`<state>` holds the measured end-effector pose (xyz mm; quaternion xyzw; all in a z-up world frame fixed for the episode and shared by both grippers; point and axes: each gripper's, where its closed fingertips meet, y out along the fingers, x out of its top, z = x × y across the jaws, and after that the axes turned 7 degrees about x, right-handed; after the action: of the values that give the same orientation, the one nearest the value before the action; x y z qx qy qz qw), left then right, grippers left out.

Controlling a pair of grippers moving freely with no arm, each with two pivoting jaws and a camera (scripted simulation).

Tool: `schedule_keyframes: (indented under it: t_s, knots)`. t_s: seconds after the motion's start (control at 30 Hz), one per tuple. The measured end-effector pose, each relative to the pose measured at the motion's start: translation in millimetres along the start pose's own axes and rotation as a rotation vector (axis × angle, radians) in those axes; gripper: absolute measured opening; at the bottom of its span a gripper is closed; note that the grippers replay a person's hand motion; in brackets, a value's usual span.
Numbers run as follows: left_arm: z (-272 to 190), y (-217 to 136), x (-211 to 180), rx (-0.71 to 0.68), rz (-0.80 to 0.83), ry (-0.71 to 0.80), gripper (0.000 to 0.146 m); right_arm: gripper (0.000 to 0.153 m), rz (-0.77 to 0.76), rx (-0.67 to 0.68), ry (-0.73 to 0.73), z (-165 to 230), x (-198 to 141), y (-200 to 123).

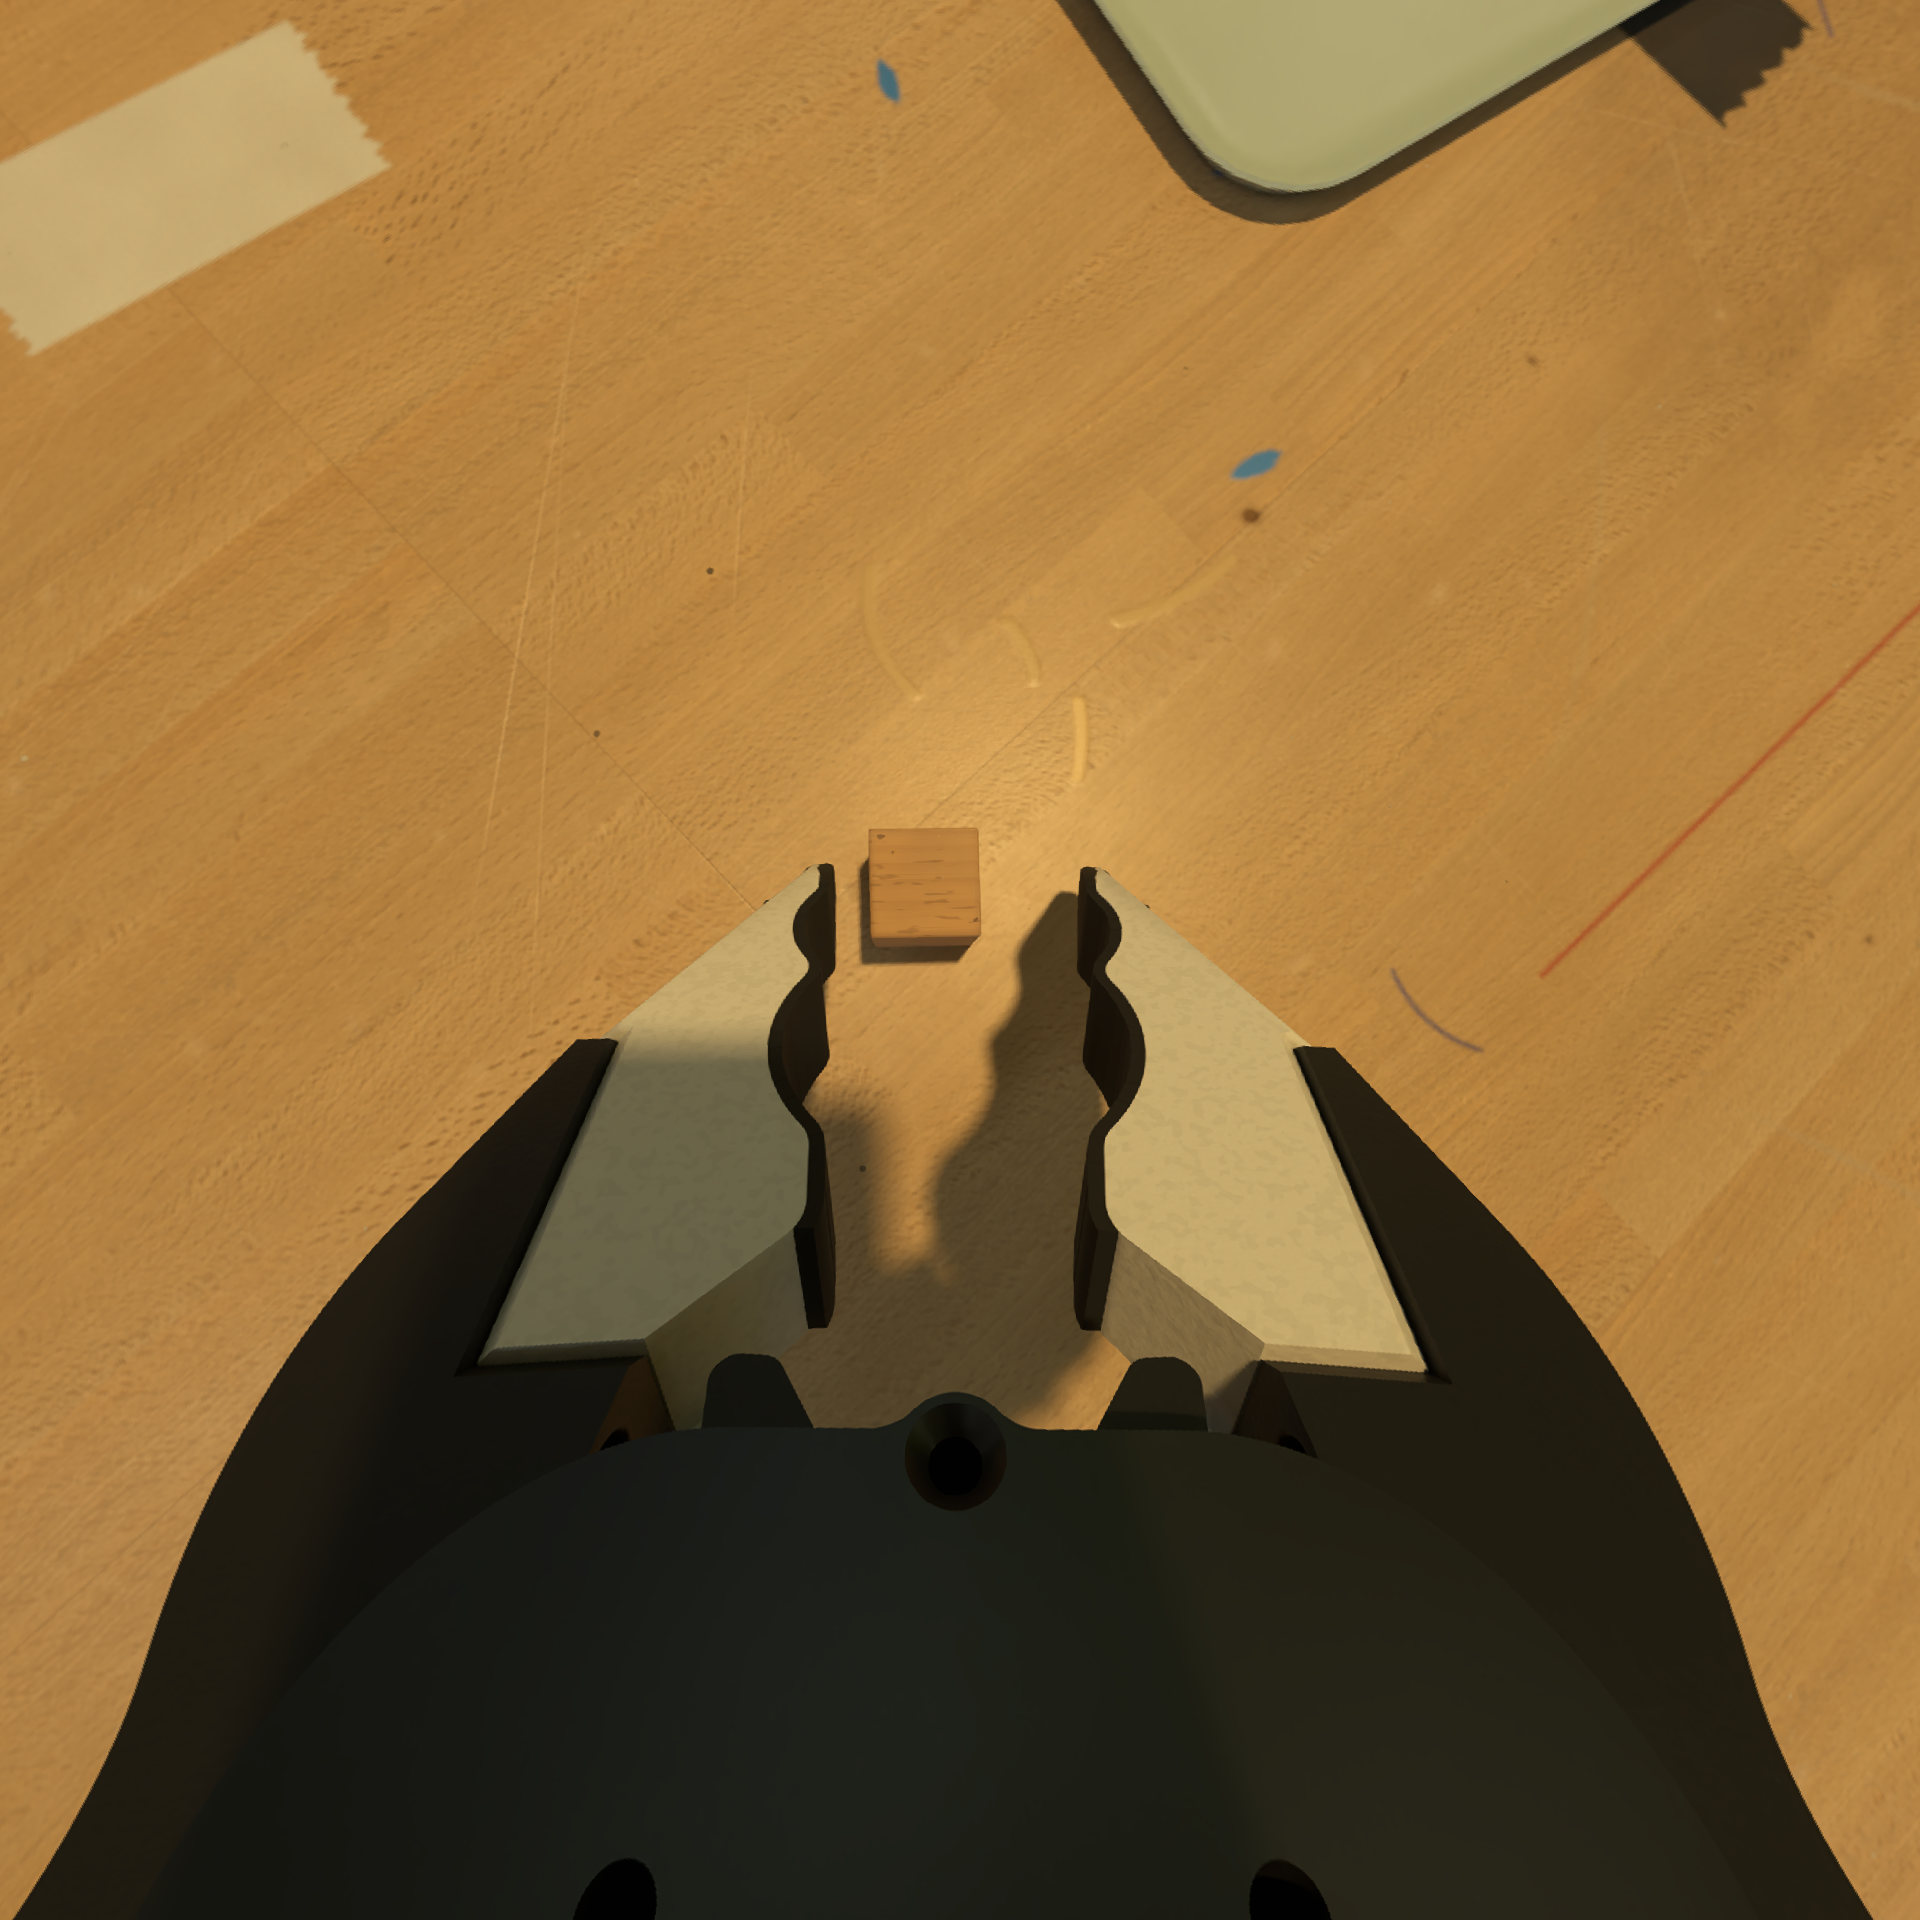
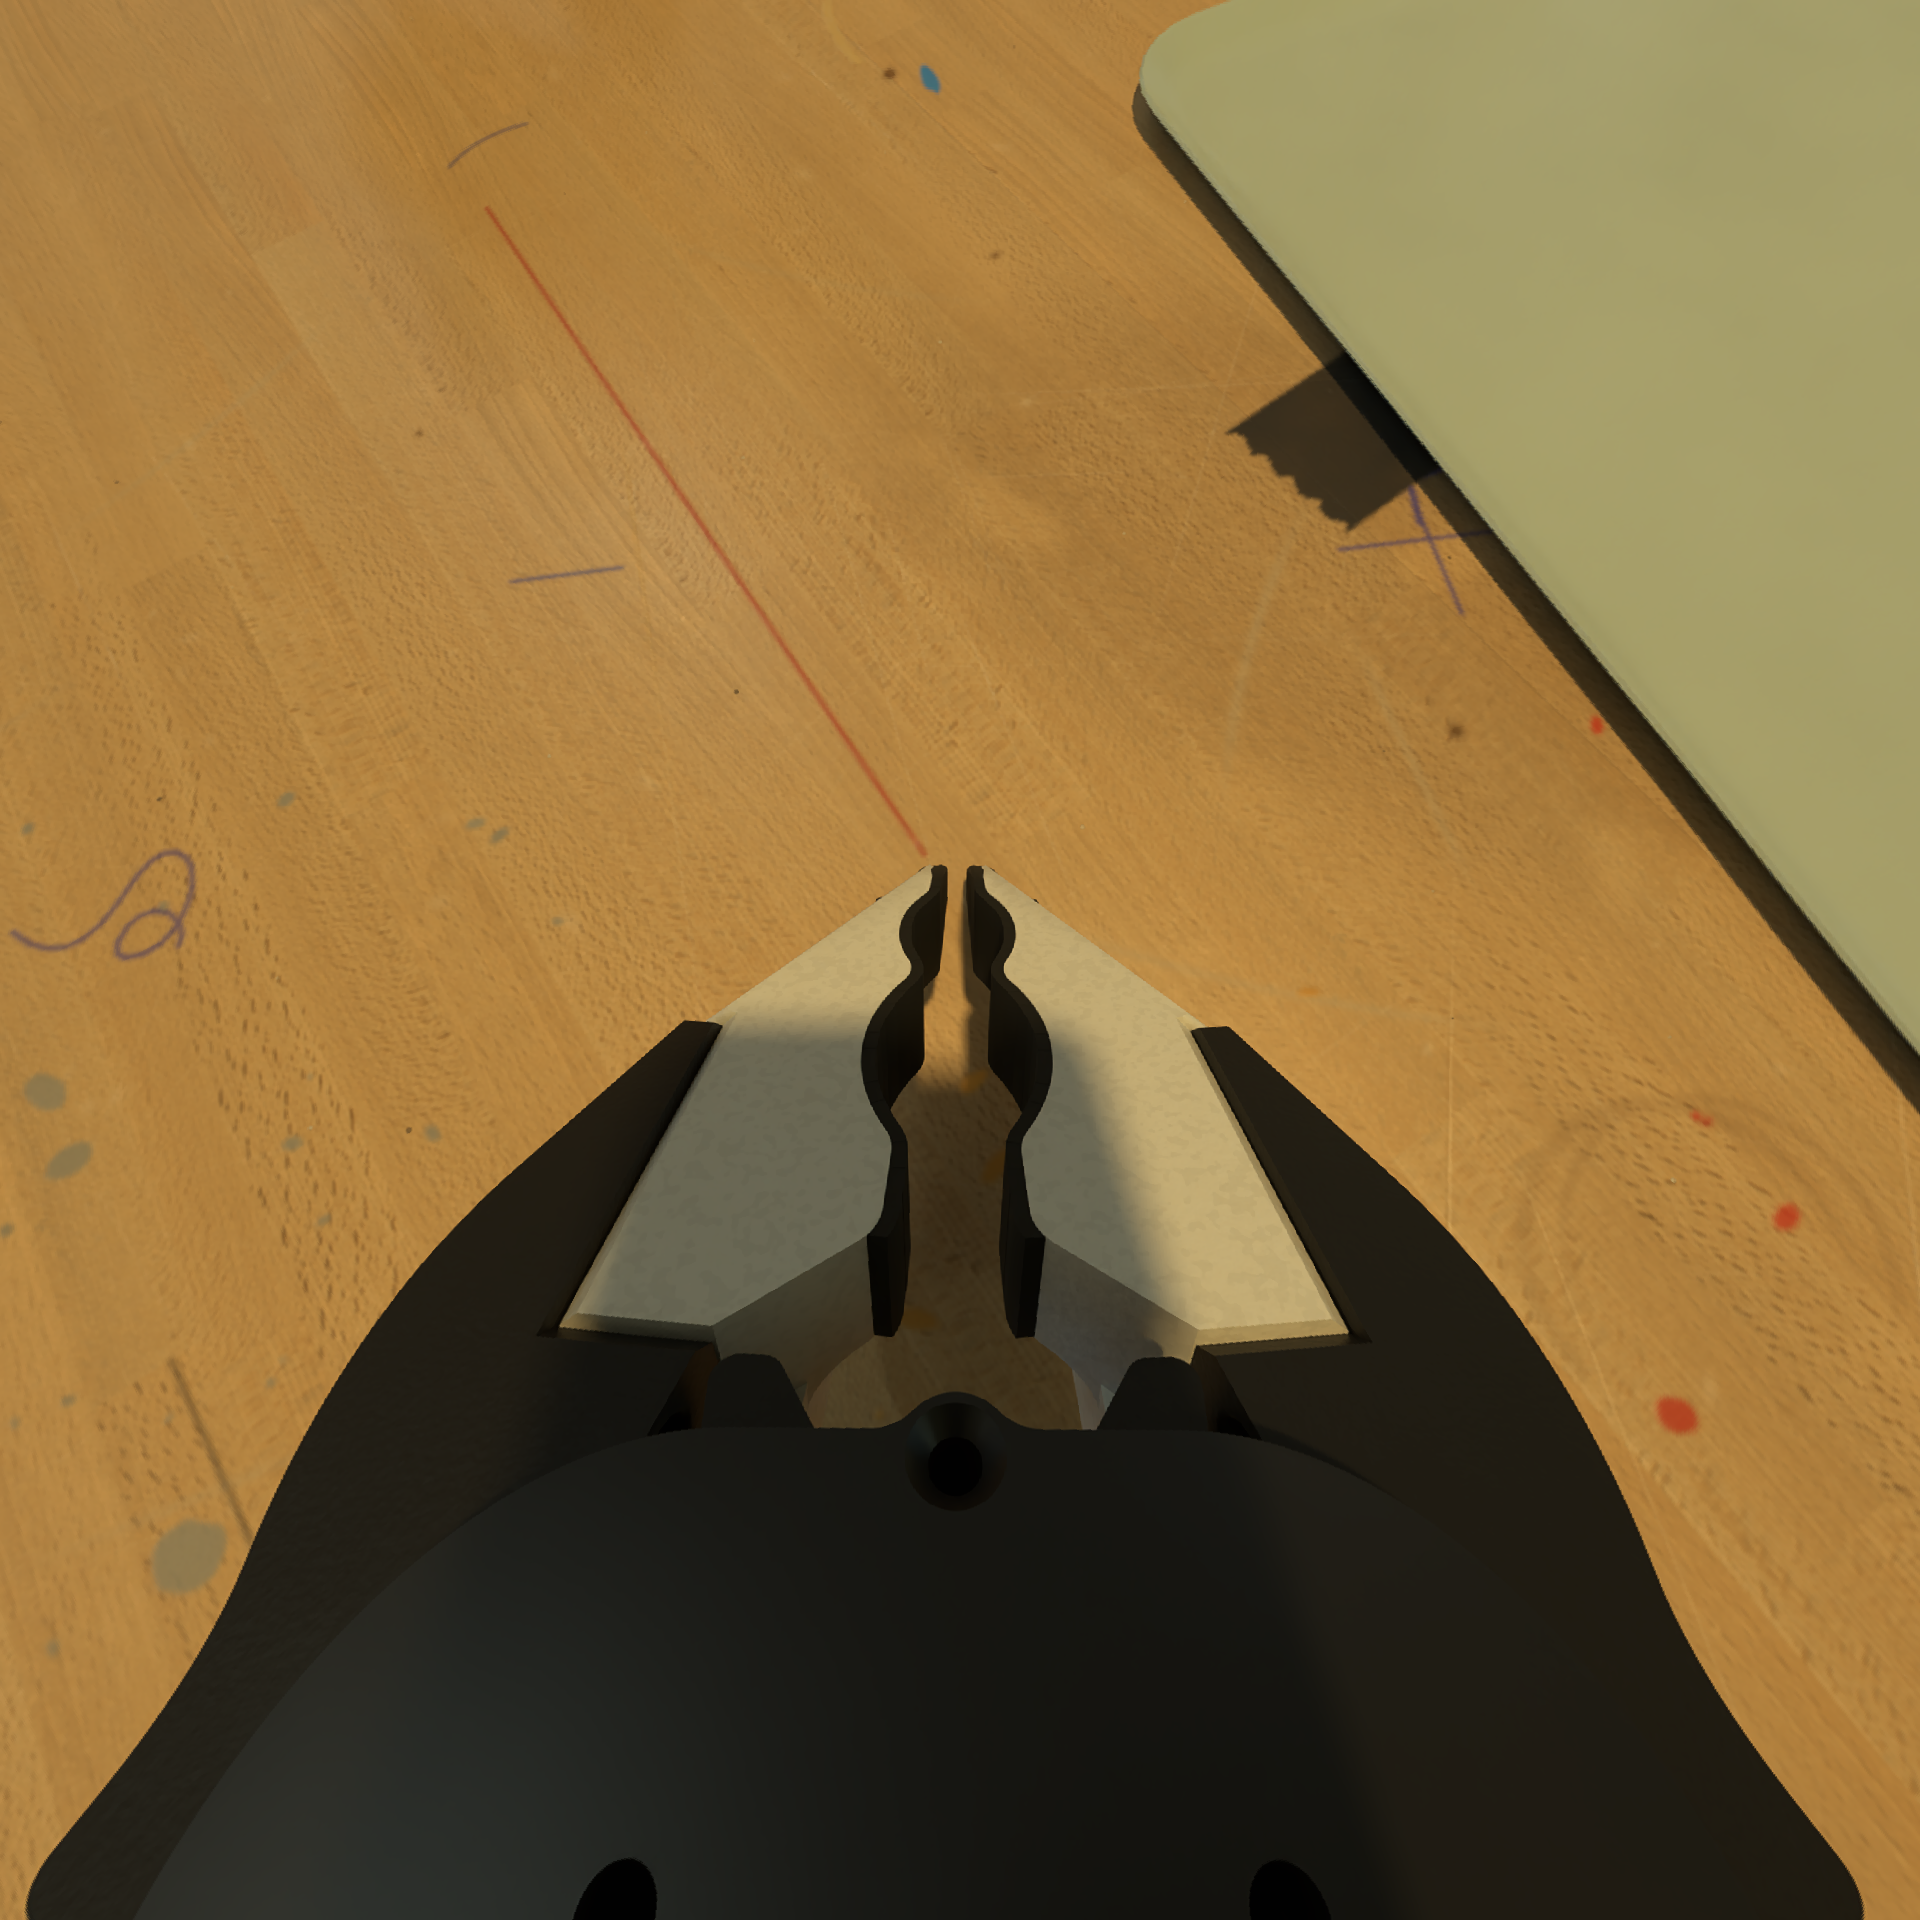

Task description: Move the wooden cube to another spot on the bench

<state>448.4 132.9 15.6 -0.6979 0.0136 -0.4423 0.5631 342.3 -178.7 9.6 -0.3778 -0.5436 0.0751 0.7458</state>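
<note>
A small wooden cube (image 1: 924, 885) sits on the wooden bench (image 1: 416, 623). In the left wrist view my left gripper (image 1: 956, 883) is open and hangs above the bench. The cube shows between the two fingertips, nearer the left one, and lies lower than them with its shadow under it. Nothing is held. In the right wrist view my right gripper (image 2: 956, 878) is shut and empty, with only a thin slit between its pads. It hovers over bare bench at the end of a thin red line (image 2: 707, 530). The cube is not in that view.
A pale green flat board (image 1: 1382, 83) lies at the far right of the left view and fills the upper right of the right view (image 2: 1621, 343). A strip of beige tape (image 1: 166, 187) lies far left. Dark tape (image 2: 1320, 447) pokes from under the board. Paint specks and pen marks dot the bench.
</note>
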Motion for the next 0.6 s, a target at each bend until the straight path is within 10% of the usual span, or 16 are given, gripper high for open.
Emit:
schedule_keyframes:
  t_s: [0.6]
  knots:
    - [3.3,-13.8,15.6,0.144,-0.081,0.142,0.021,0.005,-0.001,0.014,0.005,1.1,0.2,0.1]
